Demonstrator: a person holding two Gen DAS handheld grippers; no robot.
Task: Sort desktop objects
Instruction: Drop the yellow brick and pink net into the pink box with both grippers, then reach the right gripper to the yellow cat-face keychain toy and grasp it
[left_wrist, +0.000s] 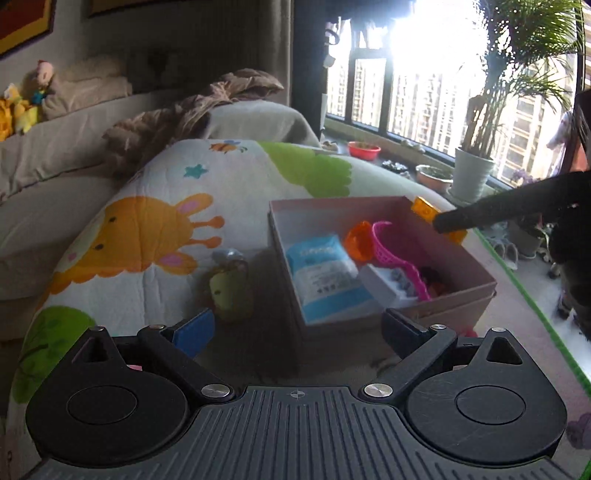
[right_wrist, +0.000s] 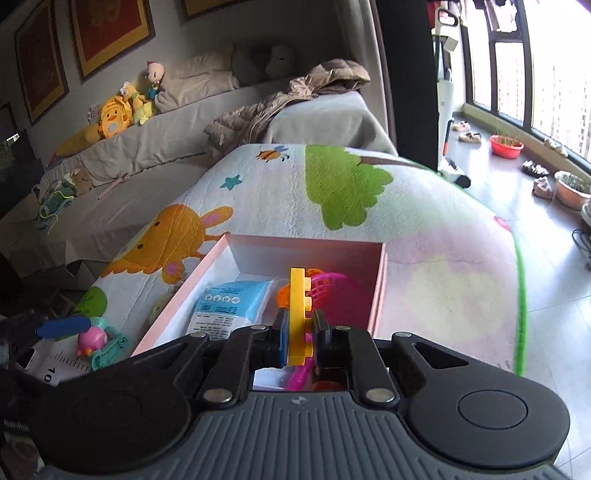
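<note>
A cartoon-print quilt (right_wrist: 424, 229) covers the surface by a bright window. At lower centre of the right wrist view, the right gripper (right_wrist: 299, 338) is clenched on a yellow building block (right_wrist: 298, 314), held upright over the pink box (right_wrist: 378, 288). The left gripper (left_wrist: 297, 328) is spread wide, empty, at the box's near edge.

one pink box (left_wrist: 461, 291), one yellow brick (right_wrist: 298, 314), two tools (left_wrist: 295, 328)
</note>
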